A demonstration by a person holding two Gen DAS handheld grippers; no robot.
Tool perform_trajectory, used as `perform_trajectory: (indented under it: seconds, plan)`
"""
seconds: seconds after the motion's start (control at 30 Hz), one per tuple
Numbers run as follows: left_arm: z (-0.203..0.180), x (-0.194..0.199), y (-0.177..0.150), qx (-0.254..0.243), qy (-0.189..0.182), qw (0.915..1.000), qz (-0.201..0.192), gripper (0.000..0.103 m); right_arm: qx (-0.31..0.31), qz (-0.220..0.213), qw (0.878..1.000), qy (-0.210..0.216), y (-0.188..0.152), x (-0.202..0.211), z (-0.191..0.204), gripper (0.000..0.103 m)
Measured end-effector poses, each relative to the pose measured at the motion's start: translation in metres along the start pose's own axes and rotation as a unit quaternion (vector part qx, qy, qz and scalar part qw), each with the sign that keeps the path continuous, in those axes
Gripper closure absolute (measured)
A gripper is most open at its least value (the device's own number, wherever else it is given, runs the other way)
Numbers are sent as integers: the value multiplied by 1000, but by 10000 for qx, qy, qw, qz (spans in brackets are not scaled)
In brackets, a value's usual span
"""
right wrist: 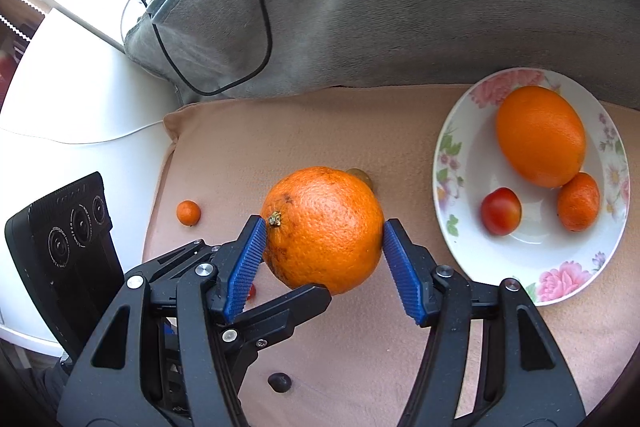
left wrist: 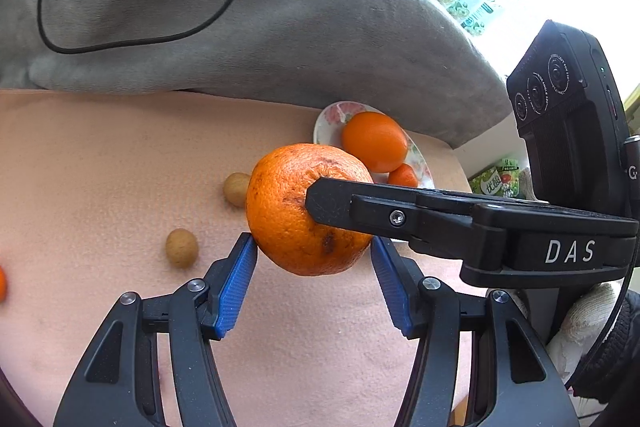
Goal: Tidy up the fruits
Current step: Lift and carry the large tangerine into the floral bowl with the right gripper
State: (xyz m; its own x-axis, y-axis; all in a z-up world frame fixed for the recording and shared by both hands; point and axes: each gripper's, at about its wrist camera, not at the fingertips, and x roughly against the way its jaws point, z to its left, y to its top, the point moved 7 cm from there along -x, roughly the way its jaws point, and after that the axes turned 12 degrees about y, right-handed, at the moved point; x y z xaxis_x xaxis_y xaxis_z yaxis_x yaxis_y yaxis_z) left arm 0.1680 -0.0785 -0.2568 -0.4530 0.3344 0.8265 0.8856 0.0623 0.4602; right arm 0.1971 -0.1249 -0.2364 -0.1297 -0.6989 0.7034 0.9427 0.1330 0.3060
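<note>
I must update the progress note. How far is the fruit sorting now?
Done: the plate already holds a large orange, a small mandarin and a red fruit. In hand: both the left gripper and the right gripper have their jaws around one rough-skinned orange. Left: a small orange fruit and two brown fruits on the beige cloth.

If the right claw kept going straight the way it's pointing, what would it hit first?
The large orange it already grips between its blue pads. Past that, probably the peach cushion below, not the floral plate off to its right.
</note>
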Motion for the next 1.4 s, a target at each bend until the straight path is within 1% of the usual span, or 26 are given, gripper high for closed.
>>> perform_trajectory:
  seconds: [0.07, 0.27, 0.8, 1.2, 1.4]
  plan:
    - [-14, -7, 3, -48, -39, 10000, 19, 46, -32, -40, 10000, -37, -1, 8, -7, 40]
    - [-36, -18, 3, -186, -145, 9997, 95, 46, -161, -144, 9997, -121, -5, 31, -31, 40]
    - [-94, -51, -2, -506, -307, 9978, 284, 45, -454, -332, 9980, -287, -20, 70, -82, 40]
    - [-107, -61, 1, -631, -311, 9969, 359, 45, -518, -348, 9975, -346, -15, 76, -102, 40]
    - [-104, -55, 1, -667, -275, 9967, 379, 45, -560, -360, 9972, -330, -14, 76, -108, 40]
